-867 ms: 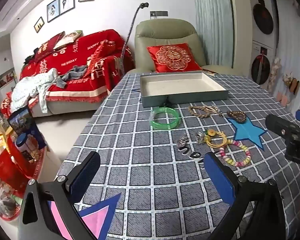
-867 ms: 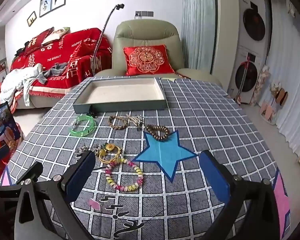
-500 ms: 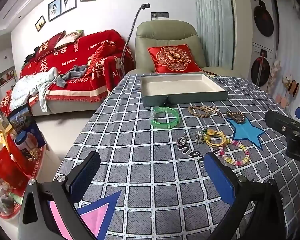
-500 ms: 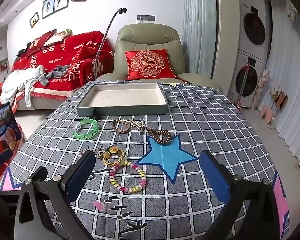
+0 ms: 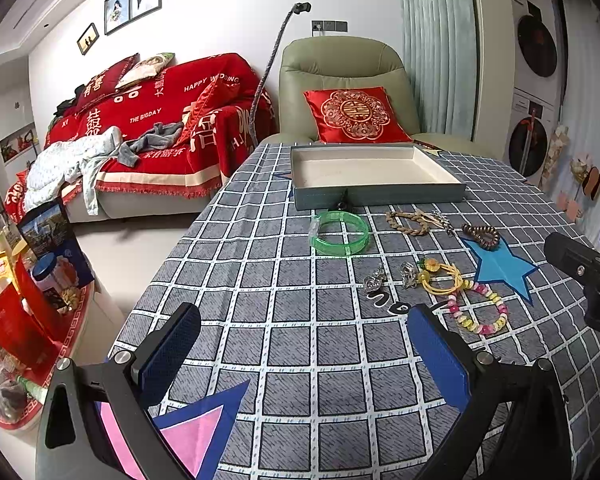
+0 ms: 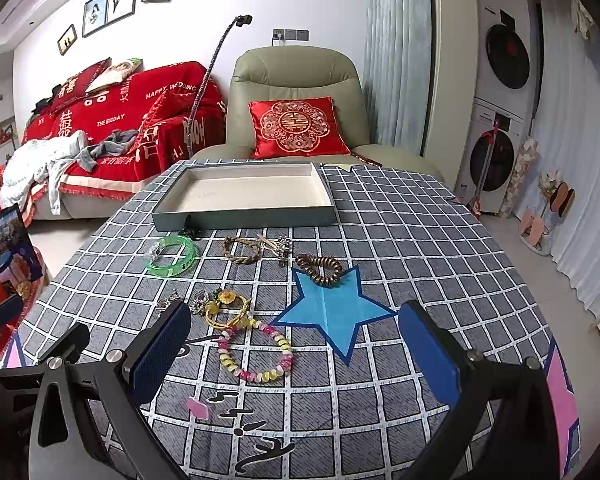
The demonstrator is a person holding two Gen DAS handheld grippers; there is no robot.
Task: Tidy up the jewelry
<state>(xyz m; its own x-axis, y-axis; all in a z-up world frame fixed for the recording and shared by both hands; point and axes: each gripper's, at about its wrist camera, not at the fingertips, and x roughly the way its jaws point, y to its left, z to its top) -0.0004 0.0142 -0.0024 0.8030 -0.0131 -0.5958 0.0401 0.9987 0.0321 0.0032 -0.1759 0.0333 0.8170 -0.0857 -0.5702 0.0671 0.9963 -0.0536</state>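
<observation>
Left wrist view: left gripper [image 5: 304, 354] spread wide above the checked tablecloth [image 5: 300, 344], gripping nothing. Beyond it, one shallow tray [image 5: 376, 196] at the far side, its pale floor bare. In front of the tray, counted: one green bangle [image 5: 339, 233], one braided bracelet [image 5: 407, 223], one dark beaded bracelet [image 5: 481, 236] on the tip of one blue star [image 5: 500, 266], one yellow ring bracelet [image 5: 440, 278], one pastel bead bracelet [image 5: 478, 312], two small silver pieces [image 5: 392, 276] too tiny to identify. Near arc of the pastel beads partly hidden behind the right-hand finger [image 5: 440, 356]. Right edge: part of the other tool, cut off.

Right wrist view: right gripper [image 6: 296, 350] likewise wide apart and empty, hovering near the pastel bead bracelet [image 6: 256, 350]. Same single tray [image 6: 244, 216], bangle [image 6: 171, 255], star [image 6: 334, 312]. Silver pieces half hidden by the left-hand finger [image 6: 160, 350].
</observation>
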